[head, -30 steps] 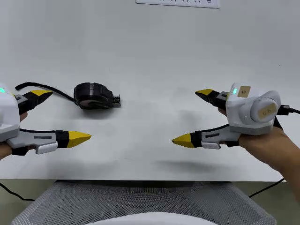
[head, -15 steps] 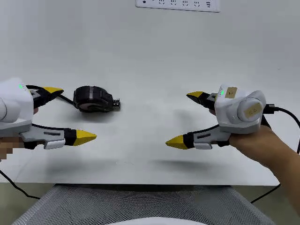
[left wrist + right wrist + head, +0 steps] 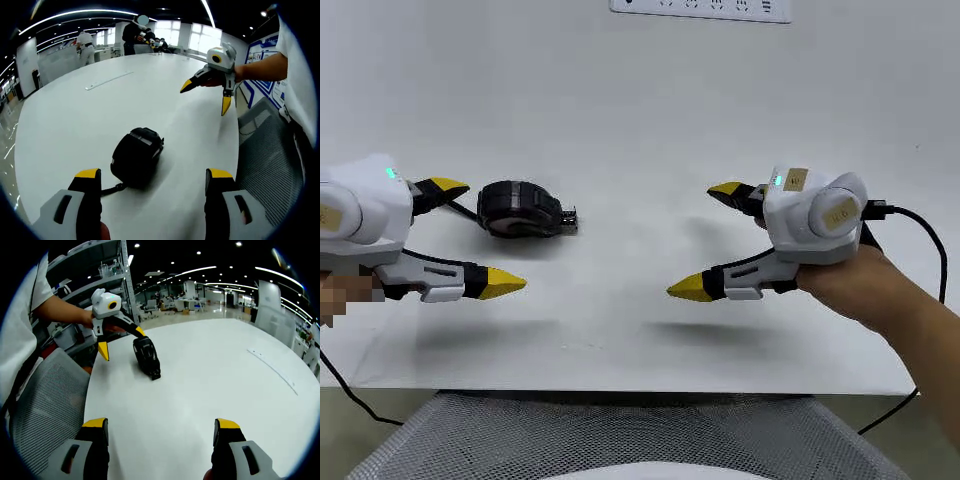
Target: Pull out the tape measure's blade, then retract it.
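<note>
Both my jaws stand open and empty; the tape measure (image 3: 523, 208) lies on the surface (image 3: 640, 120) at the left, just beside my left gripper (image 3: 485, 235); I should clamp its case squarely, then bring my right gripper (image 3: 700, 240) to the blade hook (image 3: 570, 213).

No legible text; stickers (image 3: 793, 179) on right gripper (image 3: 705, 239) perhaps numbered.

On your white table (image 3: 640, 110) rests a black tape measure (image 3: 520, 207), its blade tip at one end and a black strap (image 3: 466, 210) trailing along the tabletop from the other, while a white socket strip (image 3: 700, 7) lies flat well beyond the tape measure, toward the far edge.
</note>
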Demonstrator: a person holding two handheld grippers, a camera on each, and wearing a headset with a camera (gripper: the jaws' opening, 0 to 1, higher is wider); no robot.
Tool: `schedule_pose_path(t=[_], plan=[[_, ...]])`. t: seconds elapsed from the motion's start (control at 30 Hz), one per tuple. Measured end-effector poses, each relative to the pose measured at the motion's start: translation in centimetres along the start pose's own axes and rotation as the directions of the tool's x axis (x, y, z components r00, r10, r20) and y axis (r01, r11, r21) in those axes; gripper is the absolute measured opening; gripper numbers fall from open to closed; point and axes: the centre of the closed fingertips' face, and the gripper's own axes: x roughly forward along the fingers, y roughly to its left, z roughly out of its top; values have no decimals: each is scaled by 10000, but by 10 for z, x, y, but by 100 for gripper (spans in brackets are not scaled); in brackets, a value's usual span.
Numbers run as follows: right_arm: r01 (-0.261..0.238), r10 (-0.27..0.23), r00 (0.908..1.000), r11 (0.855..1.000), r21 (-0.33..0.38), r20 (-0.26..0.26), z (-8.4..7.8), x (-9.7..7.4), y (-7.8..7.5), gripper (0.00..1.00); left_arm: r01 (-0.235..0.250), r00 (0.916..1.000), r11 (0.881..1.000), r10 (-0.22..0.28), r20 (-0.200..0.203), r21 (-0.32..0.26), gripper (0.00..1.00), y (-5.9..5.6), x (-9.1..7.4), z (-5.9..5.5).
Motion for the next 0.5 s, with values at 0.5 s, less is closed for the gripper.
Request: schedule_pose_path(t=[0.5], plan=[[-230, 228, 9996, 9996, -161, -143, 2, 4, -3, 83, 536, 9957, 9952, -472, -796, 813, 63, 11, 14, -4]])
